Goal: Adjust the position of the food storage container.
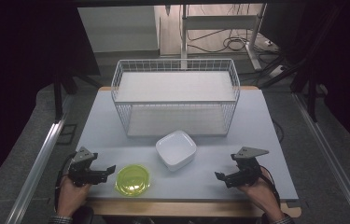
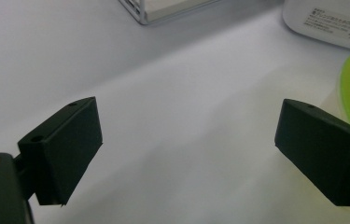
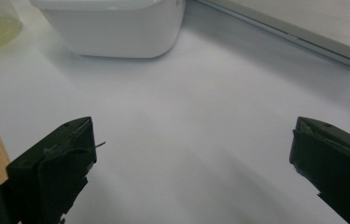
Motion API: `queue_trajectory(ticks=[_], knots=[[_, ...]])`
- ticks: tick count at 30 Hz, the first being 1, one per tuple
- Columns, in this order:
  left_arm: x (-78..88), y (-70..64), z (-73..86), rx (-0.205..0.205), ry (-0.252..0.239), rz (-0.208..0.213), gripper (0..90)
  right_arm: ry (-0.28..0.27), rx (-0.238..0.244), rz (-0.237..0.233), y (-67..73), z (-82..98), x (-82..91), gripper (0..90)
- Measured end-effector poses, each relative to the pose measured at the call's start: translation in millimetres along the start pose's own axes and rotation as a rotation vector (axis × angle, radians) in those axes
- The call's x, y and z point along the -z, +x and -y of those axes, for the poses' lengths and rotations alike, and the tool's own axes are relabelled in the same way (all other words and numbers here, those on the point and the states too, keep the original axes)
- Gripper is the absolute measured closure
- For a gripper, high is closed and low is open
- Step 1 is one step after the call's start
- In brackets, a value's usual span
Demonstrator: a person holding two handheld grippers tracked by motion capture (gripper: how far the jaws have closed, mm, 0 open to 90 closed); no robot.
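Two grippers: left gripper (image 1: 99,173) and right gripper (image 1: 228,178) both spread apart, empty, resting near table's (image 1: 256,121) front edge.
Objects: white container (image 1: 176,149) and green lid (image 1: 132,179) untouched before wire basket (image 1: 176,95).
Progress: likely not started.

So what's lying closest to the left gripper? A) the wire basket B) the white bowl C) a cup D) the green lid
D: the green lid lies just beside the open left gripper; the white bowl and wire basket sit farther off.
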State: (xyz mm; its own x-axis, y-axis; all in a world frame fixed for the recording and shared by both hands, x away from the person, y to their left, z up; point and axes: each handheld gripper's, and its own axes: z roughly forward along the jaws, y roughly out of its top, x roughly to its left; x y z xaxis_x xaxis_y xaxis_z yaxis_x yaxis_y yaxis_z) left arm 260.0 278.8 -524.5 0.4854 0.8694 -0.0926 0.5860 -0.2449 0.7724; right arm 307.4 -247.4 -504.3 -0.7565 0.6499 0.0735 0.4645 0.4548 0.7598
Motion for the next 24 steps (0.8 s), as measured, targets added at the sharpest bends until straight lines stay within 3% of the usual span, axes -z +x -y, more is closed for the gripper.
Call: queue_trajectory(ticks=[16,20,24], knots=[[3.2,3.7,-2.1,0.056,-0.021,-0.021,6.1,0.004,-0.021,0.004,4.8,-2.5,-1.6,8.8],[8.0,4.2,-4.0,0.06,-0.034,-0.021,11.2,-0.013,-0.008,-0.004,7.5,-5.2,-0.3,12.1],[14.7,3.4,-6.0,0.057,-0.062,-0.013,22.6,-0.02,-0.001,0.001,8.4,-5.9,0.6,13.6]])
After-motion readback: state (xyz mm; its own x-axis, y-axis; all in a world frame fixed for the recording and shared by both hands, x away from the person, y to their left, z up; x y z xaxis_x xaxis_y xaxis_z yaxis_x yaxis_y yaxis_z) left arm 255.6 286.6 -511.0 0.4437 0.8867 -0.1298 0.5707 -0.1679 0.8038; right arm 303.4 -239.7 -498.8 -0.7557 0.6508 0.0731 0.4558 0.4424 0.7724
